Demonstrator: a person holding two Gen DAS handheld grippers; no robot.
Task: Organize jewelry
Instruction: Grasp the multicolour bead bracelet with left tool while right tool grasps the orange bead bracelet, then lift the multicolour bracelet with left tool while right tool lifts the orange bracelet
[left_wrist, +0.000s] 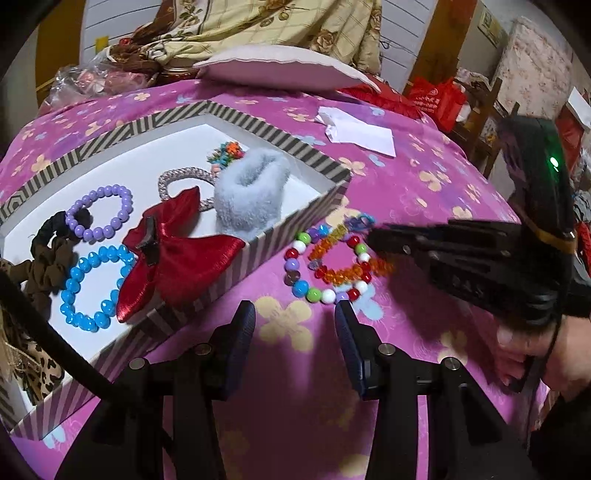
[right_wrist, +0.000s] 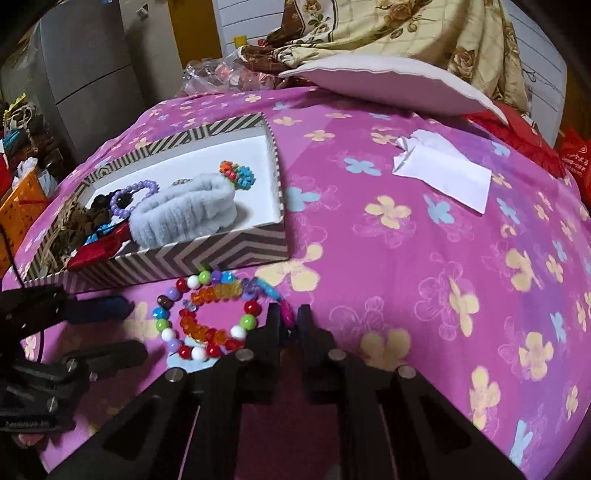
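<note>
- Pinching with my right gripper (right_wrist: 287, 318), I have its jaws drawn narrow on a small pink-and-blue piece (right_wrist: 286, 314) lying on the pink flowered bedspread (right_wrist: 406, 258); whether the pinch is firm I cannot tell.
- My left gripper (left_wrist: 295, 314) hangs wide apart and holds nothing; I judge it is waiting its turn.
- From the left gripper, the multicolour bead bracelet (left_wrist: 325, 269) lies just ahead at about 12 o'clock, with one fingertip (left_wrist: 343, 314) right at its near beads.
- An orange crystal bracelet (left_wrist: 347, 258) rests inside that ring, partly overlapping it. Both are loose on the bedspread, so they are not yet sorted.
- From the right gripper, the two bracelets sit just beside it at 10 o'clock.
- Farther on, at 10 o'clock from the left gripper, the striped box (left_wrist: 280, 240) holds what already seems sorted: red bow (left_wrist: 173, 254), blue bead bracelet (left_wrist: 96, 288), purple bead bracelet (left_wrist: 99, 212), grey fluffy scrunchie (left_wrist: 251, 192), dark scrunchies at its near end.
- Its open top faces up and its wall stands near the loose bracelets, which I judge makes for a short carry.
- Farthest, at 1 o'clock, white folded paper (left_wrist: 358, 134) lies well apart.
</note>
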